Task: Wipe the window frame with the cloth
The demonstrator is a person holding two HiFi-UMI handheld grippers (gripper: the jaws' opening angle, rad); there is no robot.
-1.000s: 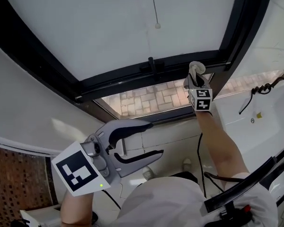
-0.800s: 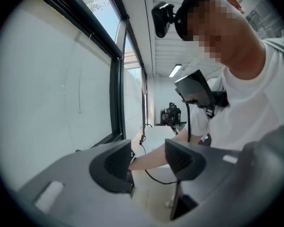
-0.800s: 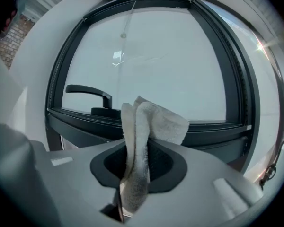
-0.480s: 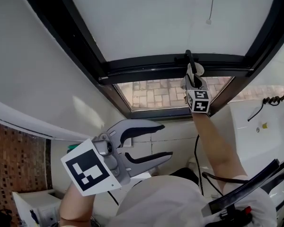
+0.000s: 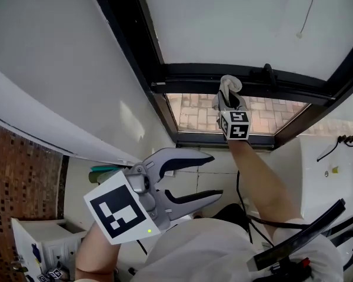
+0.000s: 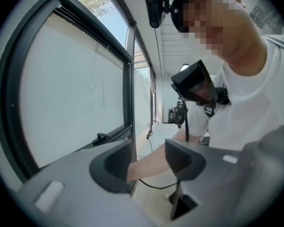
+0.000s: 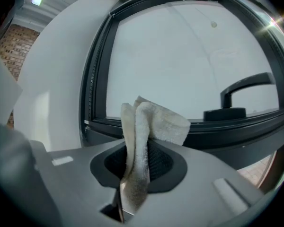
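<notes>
In the head view, the right gripper point(image 5: 228, 103) holds the cloth point(image 5: 230, 85) up at the black frame point(image 5: 188, 75), near the handle point(image 5: 269, 74); the left gripper point(image 5: 213, 176) hangs low. The left gripper view shows jaws wide apart, empty. The right gripper view shows jaws squeezing the cloth.

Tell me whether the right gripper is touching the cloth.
Touching. The right gripper view shows the right gripper with its jaws shut on the cloth, which stands pinched between them.

Whether the cloth point(image 5: 229, 86) touches the window frame point(image 5: 188, 75) is unclear, and the frame's top is cut off.
</notes>
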